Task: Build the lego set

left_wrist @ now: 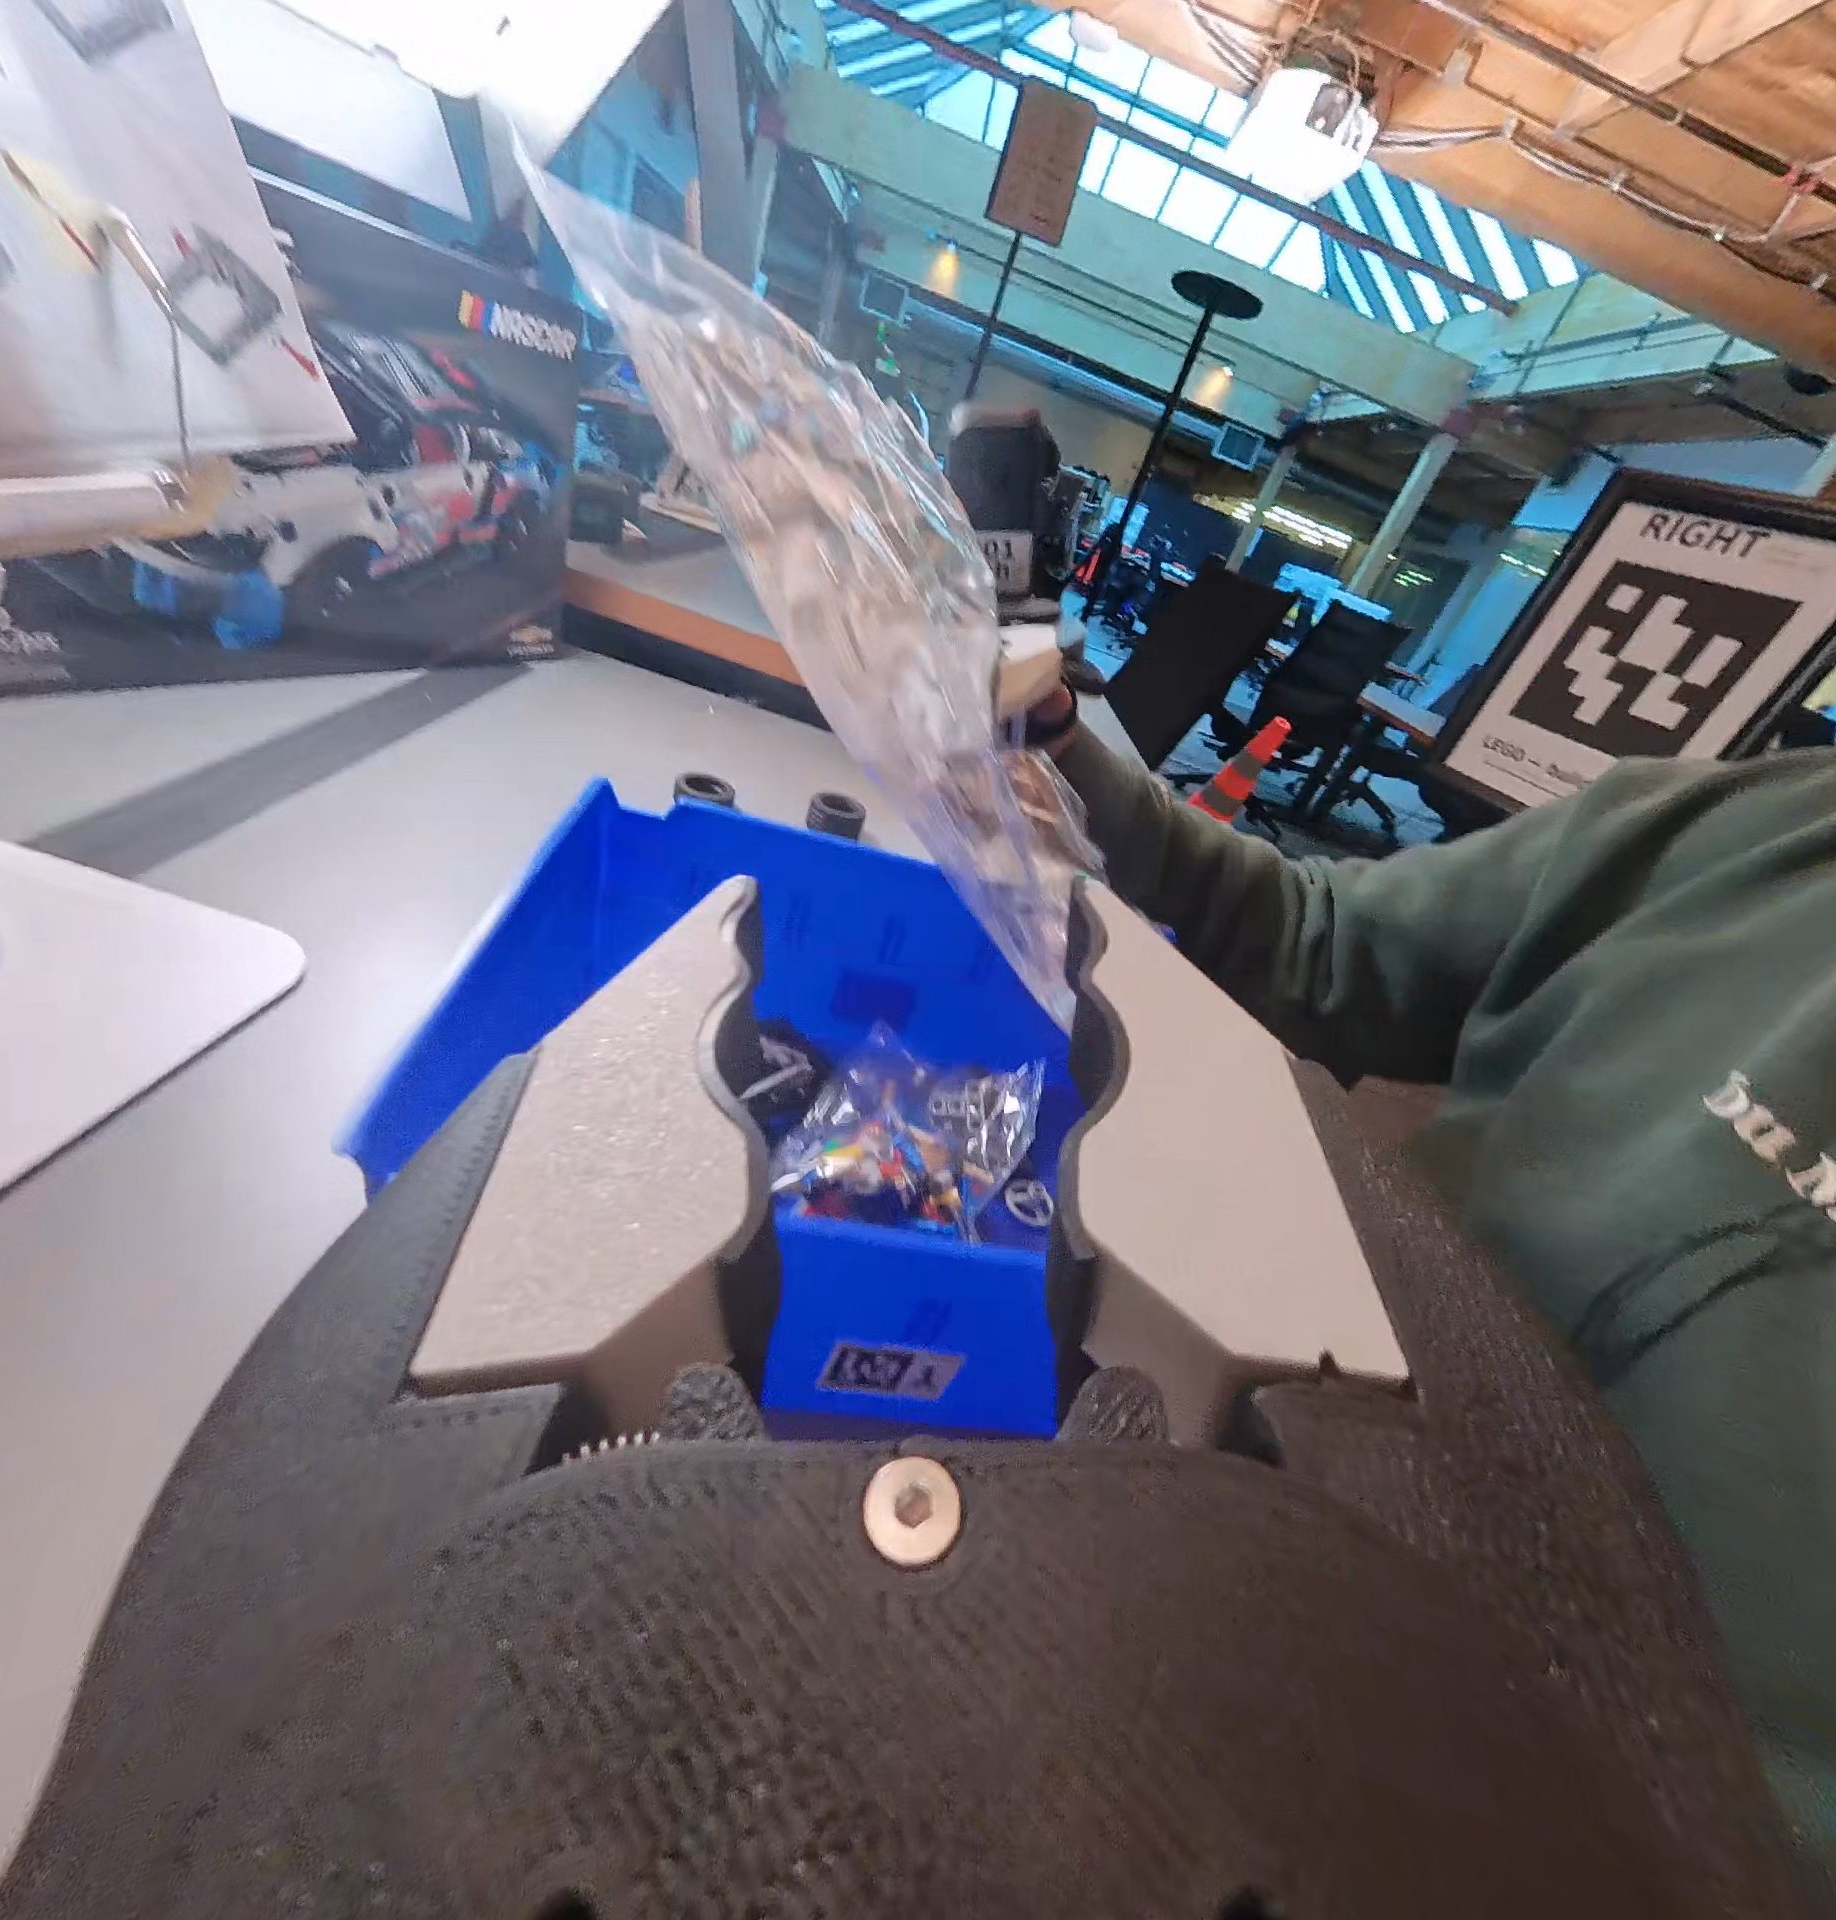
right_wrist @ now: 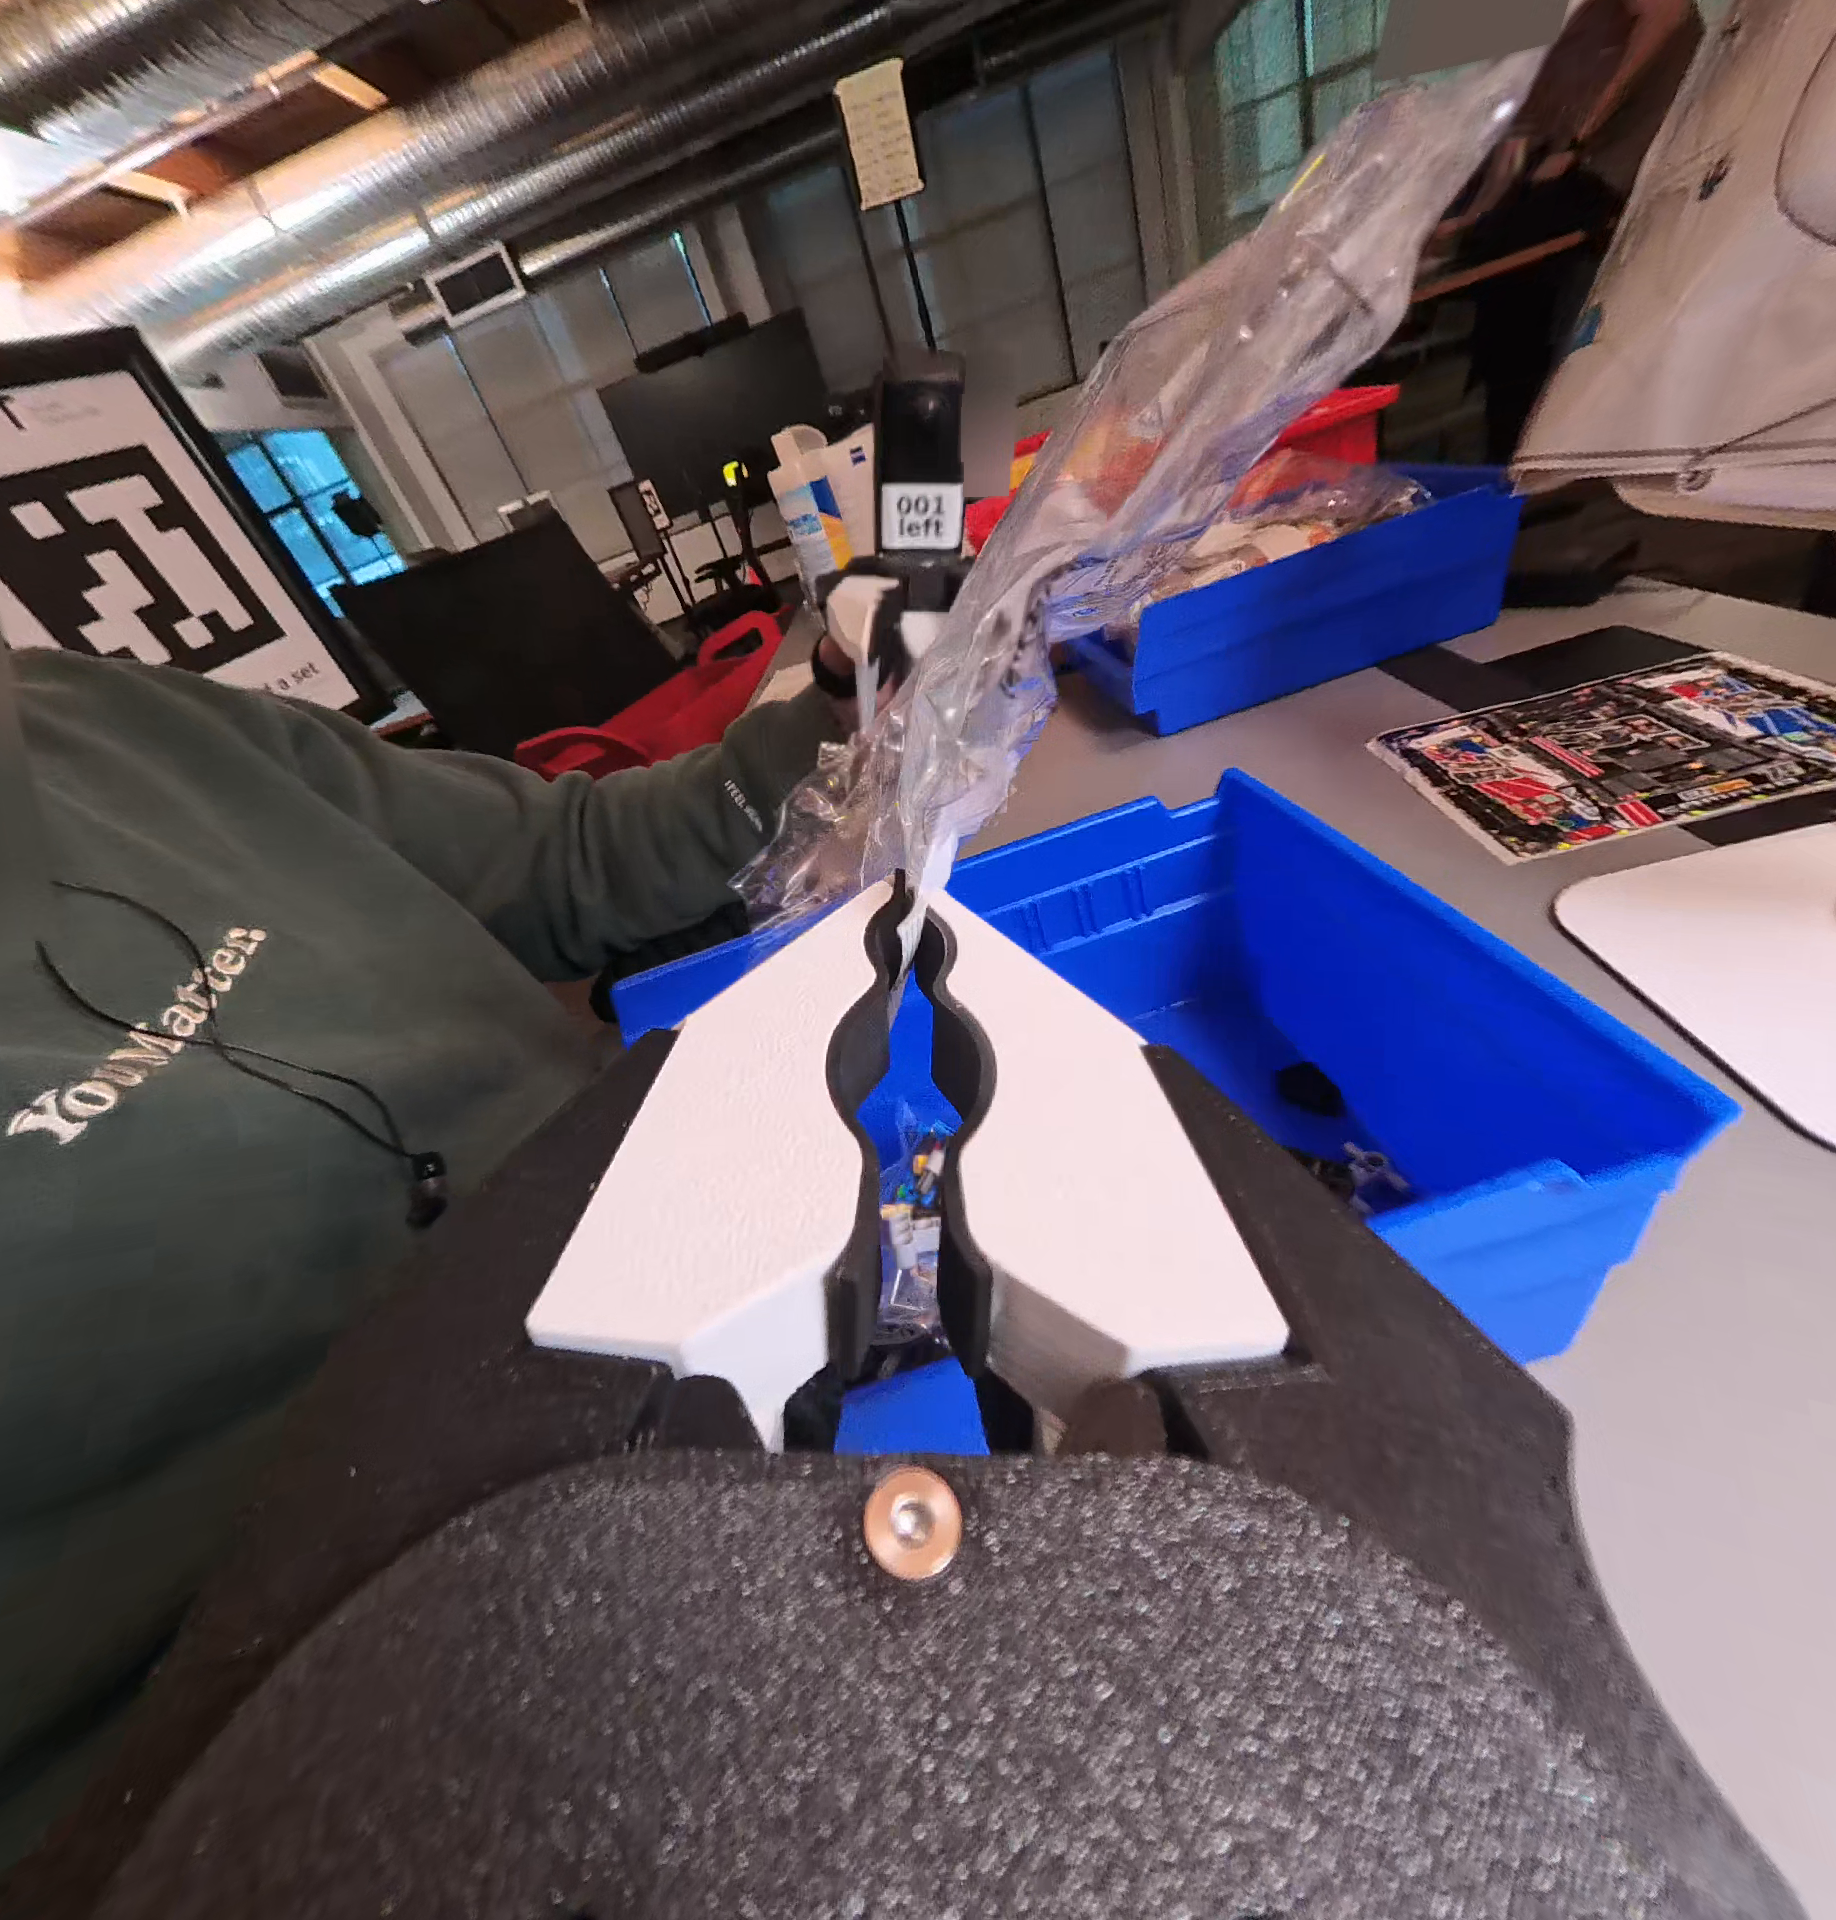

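Over the grey surface (right_wrist: 1724,1558), items by size, as I read them from both wrist views.

1. Surface: grey, flat; carries everything below.
2. Box (left_wrist: 374,499): stands upright at the far left in the left view; printed car artwork.
3. Near bin (right_wrist: 1413,1039): blue plastic, directly under both tools. Holds a small sealed bag (left_wrist: 914,1132) of mixed coloured parts and some loose dark pieces.
4. Far bin (right_wrist: 1309,613): blue, well apart from the near one, full of further bags.
5. Sheet (right_wrist: 1641,748): printed stickers, flat beside the white stand base (right_wrist: 1745,987).
6. Big bag (right_wrist: 1205,436): clear plastic, held up in the air above the near bin, slanting from my right tool toward the upper far side. Contents blurred; I take them for parts.
7. Right tool (right_wrist: 909,894): pressed together, tips pinching the bag's lower edge.
8. Left tool (left_wrist: 909,904): spread wide, nothing between its fingers; the bag's lower end hangs just beside its right finger (left_wrist: 1090,997).

Handling, my judgement: the big bag is light, limp and slick; film will crumple and slide rather than resist. Best hold is a flat seam or corner, clear of the lumpy parts. For tearing, I would bring the left tool onto the edge near the right tool's pinch. Risk: parts spilling outside the bin.
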`<action>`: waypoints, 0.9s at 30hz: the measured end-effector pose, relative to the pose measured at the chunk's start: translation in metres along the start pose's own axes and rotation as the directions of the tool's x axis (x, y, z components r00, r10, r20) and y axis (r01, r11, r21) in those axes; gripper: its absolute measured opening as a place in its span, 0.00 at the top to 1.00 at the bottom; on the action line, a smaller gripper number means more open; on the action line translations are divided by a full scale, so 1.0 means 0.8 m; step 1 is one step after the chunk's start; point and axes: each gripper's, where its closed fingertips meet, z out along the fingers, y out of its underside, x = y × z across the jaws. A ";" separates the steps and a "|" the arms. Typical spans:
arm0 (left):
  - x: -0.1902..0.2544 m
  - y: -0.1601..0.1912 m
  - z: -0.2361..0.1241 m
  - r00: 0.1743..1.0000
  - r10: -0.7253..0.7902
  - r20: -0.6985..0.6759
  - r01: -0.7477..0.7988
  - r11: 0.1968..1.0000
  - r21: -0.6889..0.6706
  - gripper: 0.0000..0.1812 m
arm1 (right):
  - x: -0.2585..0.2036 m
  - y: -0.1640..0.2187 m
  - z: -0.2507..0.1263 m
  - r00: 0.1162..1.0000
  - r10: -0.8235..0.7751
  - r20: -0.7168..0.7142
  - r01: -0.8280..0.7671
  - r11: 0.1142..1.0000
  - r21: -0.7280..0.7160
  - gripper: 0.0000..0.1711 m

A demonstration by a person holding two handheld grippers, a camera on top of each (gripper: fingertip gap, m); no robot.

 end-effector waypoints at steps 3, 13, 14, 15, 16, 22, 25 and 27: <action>0.001 -0.030 0.020 0.999 -0.031 -0.010 0.031 0.999 0.025 0.60 | -0.015 0.003 0.018 0.998 -0.034 0.058 0.035 0.999 -0.020 1.00; -0.013 -0.074 0.058 0.999 0.049 -0.020 -0.050 0.997 -0.062 1.00 | 0.041 -0.039 -0.014 0.985 -0.141 -0.097 0.126 0.981 -0.146 1.00; -0.012 -0.082 0.057 0.998 0.068 -0.011 -0.068 0.997 -0.045 1.00 | 0.054 -0.043 -0.018 0.975 -0.181 -0.130 0.156 0.971 -0.183 1.00; -0.012 -0.086 0.054 0.996 0.085 0.002 -0.085 0.996 -0.037 1.00 | 0.060 -0.053 -0.019 0.971 -0.190 -0.142 0.165 0.971 -0.170 0.92; -0.012 -0.088 0.050 0.995 0.094 0.015 -0.094 0.995 -0.030 1.00 | 0.059 -0.066 -0.017 0.975 -0.173 -0.138 0.157 0.980 -0.121 0.78; -0.013 -0.062 0.034 0.992 0.117 0.044 -0.114 0.992 -0.056 1.00 | 0.042 -0.087 0.028 0.989 -0.148 -0.019 0.149 0.985 0.088 0.86; -0.010 -0.065 0.030 0.992 0.129 0.019 -0.127 0.990 -0.058 1.00 | 0.036 -0.084 0.018 0.982 -0.186 -0.011 0.187 0.980 0.064 1.00; -0.007 -0.059 0.032 0.988 0.157 0.006 -0.156 0.984 -0.082 1.00 | 0.033 -0.077 0.014 0.979 -0.202 -0.012 0.203 0.979 0.029 1.00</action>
